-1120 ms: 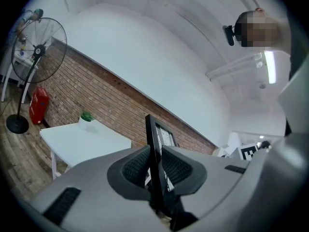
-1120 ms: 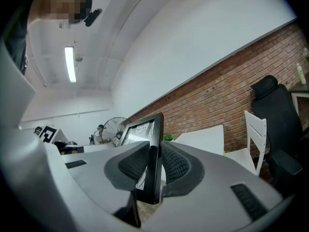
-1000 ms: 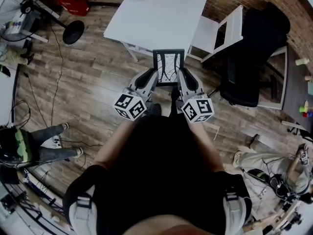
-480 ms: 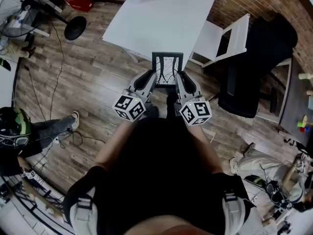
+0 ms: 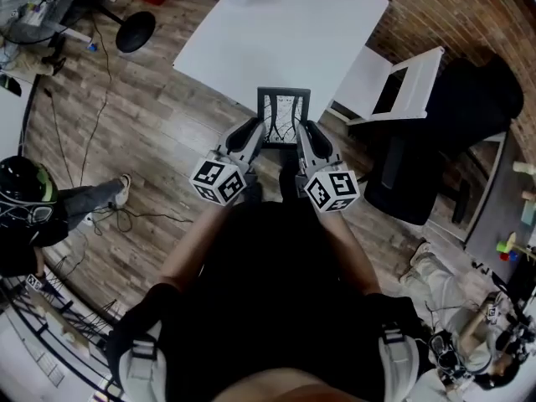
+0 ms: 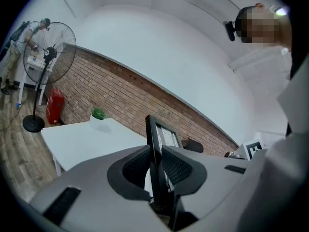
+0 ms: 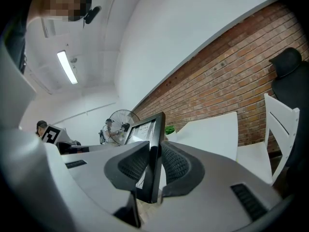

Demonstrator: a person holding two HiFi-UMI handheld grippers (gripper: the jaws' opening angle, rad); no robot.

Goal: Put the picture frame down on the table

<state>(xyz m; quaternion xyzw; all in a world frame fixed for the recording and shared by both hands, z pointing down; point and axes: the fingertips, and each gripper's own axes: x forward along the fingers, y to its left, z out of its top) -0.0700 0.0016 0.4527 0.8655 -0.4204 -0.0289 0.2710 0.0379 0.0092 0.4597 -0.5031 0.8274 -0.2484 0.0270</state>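
Black rigid rectangular picture frame (image 5: pixel 284 115) is looking light yet fragile; your left hand-held gripper (image 5: pixel 255 134) and right hand-held gripper (image 5: pixel 306 134) are clamping its opposite side rails.

The head view looks steeply down onto the white table (image 5: pixel 285 32). Both gripper views face its near edge, low and level.

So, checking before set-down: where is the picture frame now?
Head view, centre: the picture frame is held upright between the left gripper and right gripper, by the near edge of the white table, not resting on it.
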